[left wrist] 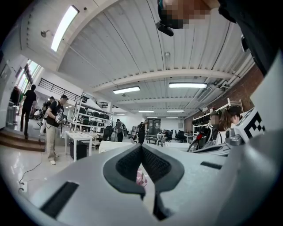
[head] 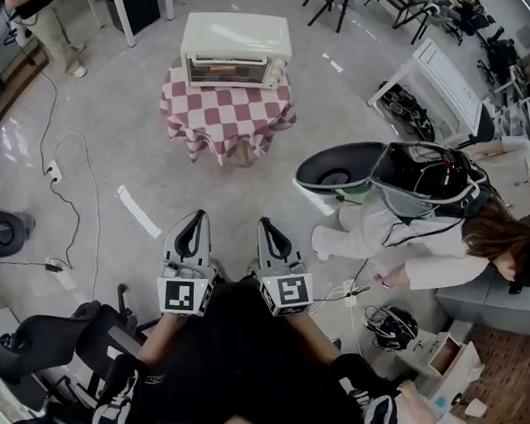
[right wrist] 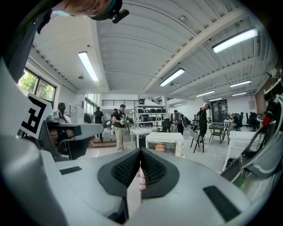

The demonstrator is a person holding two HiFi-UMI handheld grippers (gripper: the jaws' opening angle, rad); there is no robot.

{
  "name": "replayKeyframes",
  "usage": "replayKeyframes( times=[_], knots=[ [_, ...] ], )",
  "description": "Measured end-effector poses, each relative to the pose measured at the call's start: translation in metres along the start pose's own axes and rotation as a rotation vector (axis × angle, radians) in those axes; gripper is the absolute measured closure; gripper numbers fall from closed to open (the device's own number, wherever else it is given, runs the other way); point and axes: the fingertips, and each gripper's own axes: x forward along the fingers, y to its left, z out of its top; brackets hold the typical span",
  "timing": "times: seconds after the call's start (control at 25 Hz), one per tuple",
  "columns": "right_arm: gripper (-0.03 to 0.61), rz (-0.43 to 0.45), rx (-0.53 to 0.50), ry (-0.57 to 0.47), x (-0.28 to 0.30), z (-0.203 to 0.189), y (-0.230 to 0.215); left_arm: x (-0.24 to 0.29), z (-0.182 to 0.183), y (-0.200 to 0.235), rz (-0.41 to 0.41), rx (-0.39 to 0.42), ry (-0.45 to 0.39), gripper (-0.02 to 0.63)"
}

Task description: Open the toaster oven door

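Note:
The cream toaster oven (head: 235, 51) stands with its door shut on a small table draped in a red-and-white checked cloth (head: 226, 115), well ahead of me across the floor. My left gripper (head: 190, 233) and right gripper (head: 272, 238) are held side by side near my body, pointing toward it and far short of it. Both are shut with nothing between the jaws. In the right gripper view the toaster oven (right wrist: 164, 143) shows just above the shut right gripper (right wrist: 140, 152), something orange visible behind its glass. The left gripper (left wrist: 141, 148) also shows shut.
A person in a white coat (head: 406, 242) crouches on the floor to my right beside a black round tub (head: 339, 171). A white strip (head: 138, 210) and cables (head: 68, 204) lie on the floor to the left. A black chair (head: 42, 345) is at lower left. Another person (head: 44, 14) stands far left.

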Motion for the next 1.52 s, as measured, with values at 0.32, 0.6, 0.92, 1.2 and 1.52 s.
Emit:
replayKeyframes(
  times=[0.32, 0.6, 0.92, 1.2, 1.52],
  knots=[
    [0.552, -0.028, -0.012, 0.013, 0.013, -0.014, 0.038, -0.021, -0.016, 0.035, -0.022, -0.005, 0.014, 0.604],
    [0.552, -0.019, -0.009, 0.038, 0.043, -0.021, 0.047, -0.01, -0.03, 0.063, -0.008, -0.03, 0.049, 0.605],
    [0.552, 0.001, -0.012, 0.037, 0.109, -0.011, 0.023, 0.043, -0.026, 0.097, 0.019, -0.021, 0.056, 0.604],
    [0.552, 0.019, -0.027, 0.021, 0.178, 0.009, -0.022, 0.118, -0.023, 0.123, 0.049, -0.034, 0.077, 0.605],
    [0.552, 0.018, -0.039, 0.023, 0.245, 0.019, -0.092, 0.225, -0.022, 0.134, 0.04, -0.065, 0.088, 0.604]
  ],
)
